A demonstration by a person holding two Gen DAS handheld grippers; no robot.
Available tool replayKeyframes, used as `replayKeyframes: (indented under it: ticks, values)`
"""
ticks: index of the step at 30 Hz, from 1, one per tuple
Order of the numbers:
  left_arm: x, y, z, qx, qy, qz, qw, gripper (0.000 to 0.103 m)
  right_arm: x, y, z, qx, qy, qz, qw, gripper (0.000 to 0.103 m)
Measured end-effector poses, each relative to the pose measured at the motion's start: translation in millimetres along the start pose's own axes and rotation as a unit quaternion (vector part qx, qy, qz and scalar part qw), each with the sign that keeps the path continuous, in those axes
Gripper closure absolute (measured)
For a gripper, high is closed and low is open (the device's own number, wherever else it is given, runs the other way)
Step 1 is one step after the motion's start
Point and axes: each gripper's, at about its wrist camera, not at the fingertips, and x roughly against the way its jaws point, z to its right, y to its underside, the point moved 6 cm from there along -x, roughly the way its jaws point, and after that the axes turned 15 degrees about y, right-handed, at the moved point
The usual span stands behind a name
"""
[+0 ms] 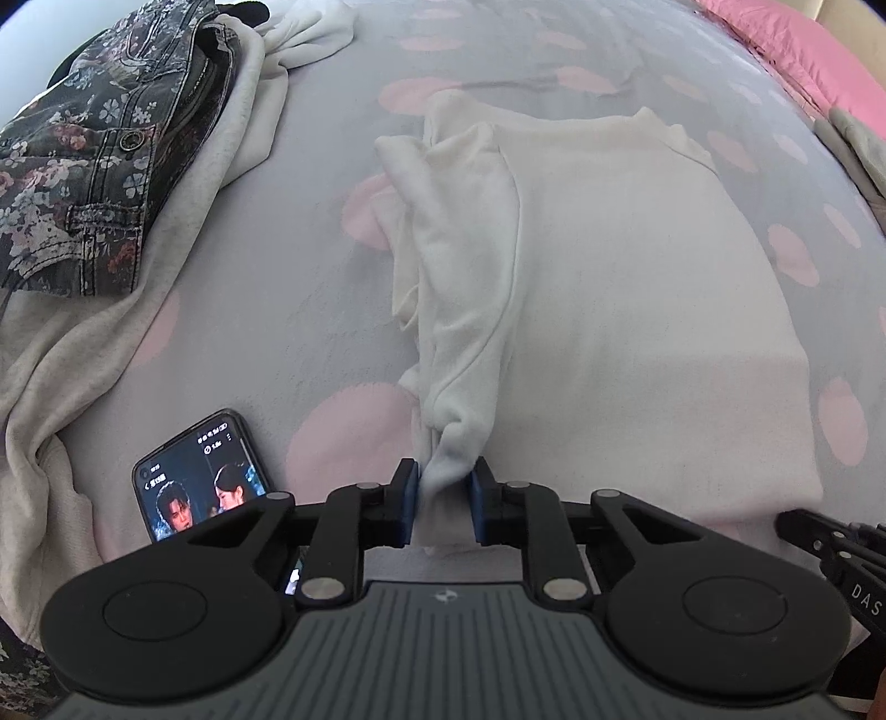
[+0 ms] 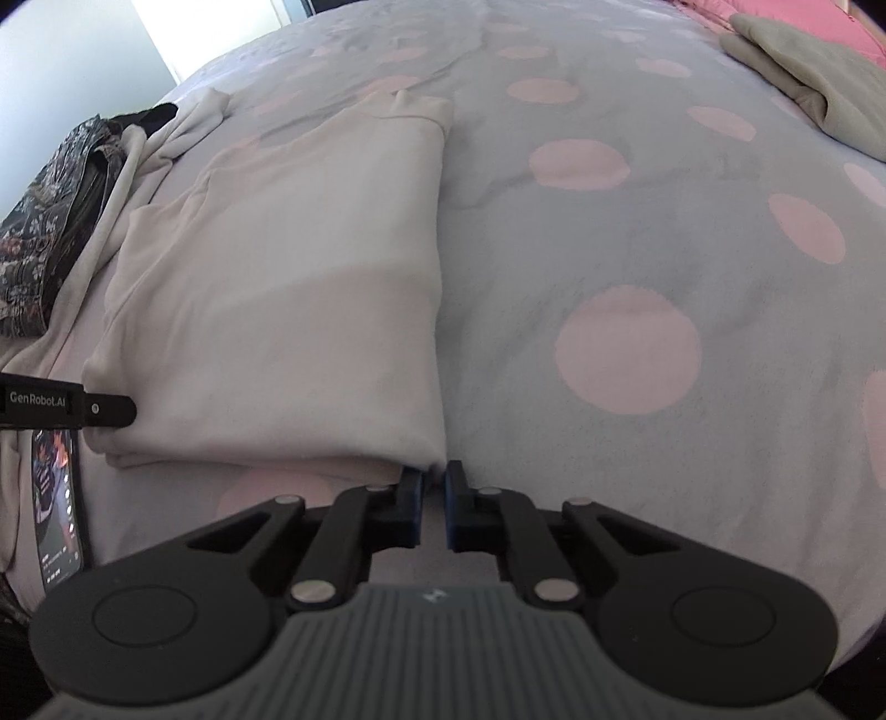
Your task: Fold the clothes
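Observation:
A white sweater (image 1: 637, 288) lies partly folded on the dotted bedspread (image 1: 310, 310), also in the right wrist view (image 2: 288, 288). My left gripper (image 1: 446, 487) is shut on a bunched near-left corner of the white sweater, with cloth between the blue pads (image 1: 410, 498). My right gripper (image 2: 434, 487) sits at the sweater's near-right corner; its jaws are nearly closed with a thin gap, and any cloth between them is hard to see. The left gripper also shows at the left edge of the right wrist view (image 2: 111, 411).
A phone (image 1: 199, 471) with a lit screen lies near my left gripper. A floral denim jacket (image 1: 94, 166) and a pale grey garment (image 1: 83, 354) lie at left. A beige folded cloth (image 2: 808, 72) and pink bedding (image 1: 797, 50) are at the far right.

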Motion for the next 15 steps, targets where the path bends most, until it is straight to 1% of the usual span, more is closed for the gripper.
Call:
replayKeyframes:
  ticks: [1, 2, 4, 6, 7, 8, 10, 11, 12, 13, 14, 15]
  values:
    - [0.5, 0.6, -0.9, 0.0, 0.0, -0.004, 1.0, 0.082, -0.5, 2.1, 1.9, 0.002, 0.003, -0.011, 1.0, 0.103]
    - [1.0, 1.3, -1.5, 0.0, 0.002, -0.01, 0.9999, 0.08, -0.3, 3.7, 7.1, -0.008, -0.004, -0.017, 1.0, 0.103]
    - [1.9, 2.7, -2.5, -0.001, 0.005, -0.028, 0.9996, 0.078, 2.2, 2.2, 13.6, -0.02, -0.012, -0.022, 1.0, 0.103]
    - [3.5, 4.1, -6.0, 0.006, 0.01, -0.038, 0.9992, 0.076, 7.1, -4.0, 15.9, -0.017, -0.011, -0.012, 1.0, 0.098]
    - [4.3, 4.1, -9.0, 0.014, 0.012, -0.042, 0.999, 0.07, 10.2, -7.0, 17.3, -0.015, -0.009, -0.002, 1.0, 0.098]
    - [5.4, 3.5, -13.3, 0.025, 0.012, -0.044, 0.9986, 0.067, 13.6, -10.3, 18.7, -0.016, -0.009, 0.007, 1.0, 0.098]
    - [11.0, 0.4, -17.6, 0.038, 0.019, -0.046, 0.998, 0.068, 19.0, -17.5, 19.7, -0.014, -0.007, 0.013, 1.0, 0.097]
    - [16.3, -2.7, -17.8, 0.039, 0.023, -0.044, 0.998, 0.069, 21.2, -21.1, 19.7, -0.012, -0.008, 0.014, 1.0, 0.094]
    - [23.0, -6.9, -17.4, 0.039, 0.029, -0.038, 0.9981, 0.069, 24.0, -26.0, 19.3, -0.01, -0.011, 0.016, 1.0, 0.091]
    - [30.0, -11.7, -16.6, 0.038, 0.037, -0.029, 0.9982, 0.069, 26.8, -30.9, 19.0, -0.009, -0.014, 0.019, 1.0, 0.085]
    - [36.9, -16.5, -15.9, 0.038, 0.045, -0.02, 0.9981, 0.069, 29.6, -36.1, 19.3, -0.01, -0.018, 0.022, 1.0, 0.074]
    - [42.9, -21.9, -15.7, 0.041, 0.057, -0.01, 0.9975, 0.068, 32.4, -41.4, 19.6, -0.011, -0.022, 0.026, 0.999, 0.069]
